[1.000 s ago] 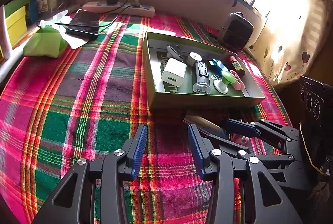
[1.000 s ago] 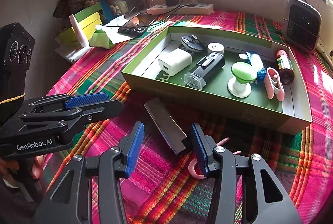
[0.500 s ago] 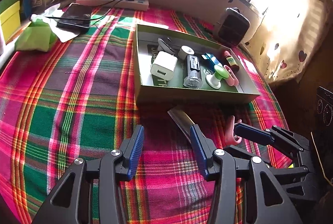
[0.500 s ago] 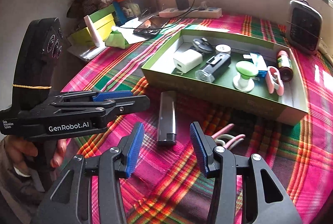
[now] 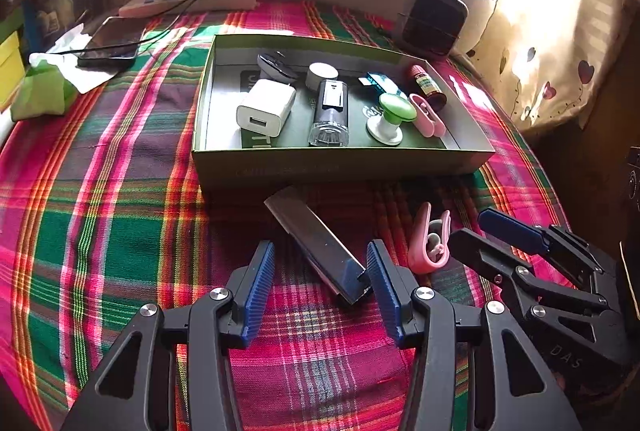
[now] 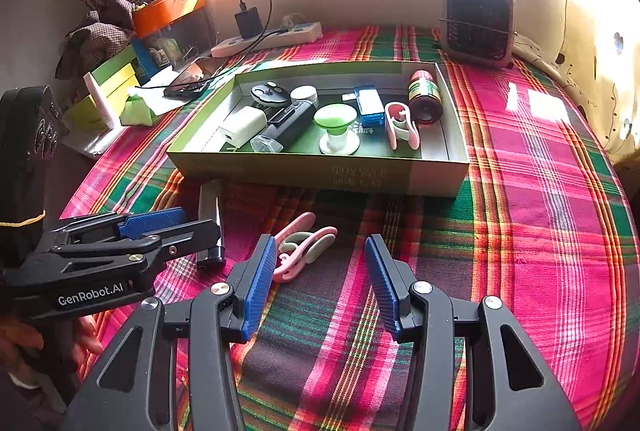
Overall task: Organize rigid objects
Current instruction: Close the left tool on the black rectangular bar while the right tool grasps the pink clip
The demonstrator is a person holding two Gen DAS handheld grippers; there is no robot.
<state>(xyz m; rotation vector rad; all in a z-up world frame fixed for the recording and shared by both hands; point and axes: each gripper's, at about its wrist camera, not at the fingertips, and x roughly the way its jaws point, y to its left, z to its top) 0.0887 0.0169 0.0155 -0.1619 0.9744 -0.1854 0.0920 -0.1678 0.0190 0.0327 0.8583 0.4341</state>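
The left gripper [image 5: 320,277] is wide open, with the near end of a long, flat, dark bar with a shiny edge [image 5: 316,247] lying between its blue pads [image 5: 260,287], not squeezed. The right gripper [image 6: 320,283] is open too and holds nothing; a pink plastic clip [image 6: 302,245] lies just in front of its left pad. Both things rest on the bright pink and green checked cloth [image 6: 520,231], near the front wall of the shallow green cardboard box [image 6: 320,173]. Inside the box already sit a white plug block [image 5: 266,109], a dark see-through bottle [image 5: 330,113], a green knob [image 5: 394,113], another pink clip [image 5: 426,109] and more. So I think most of the tidying is done, with the bar and clip left. Behind the box, by the cloth's far edge, are a small dark heater [image 6: 478,21] and a white power strip [image 6: 266,37], under a sunny window.
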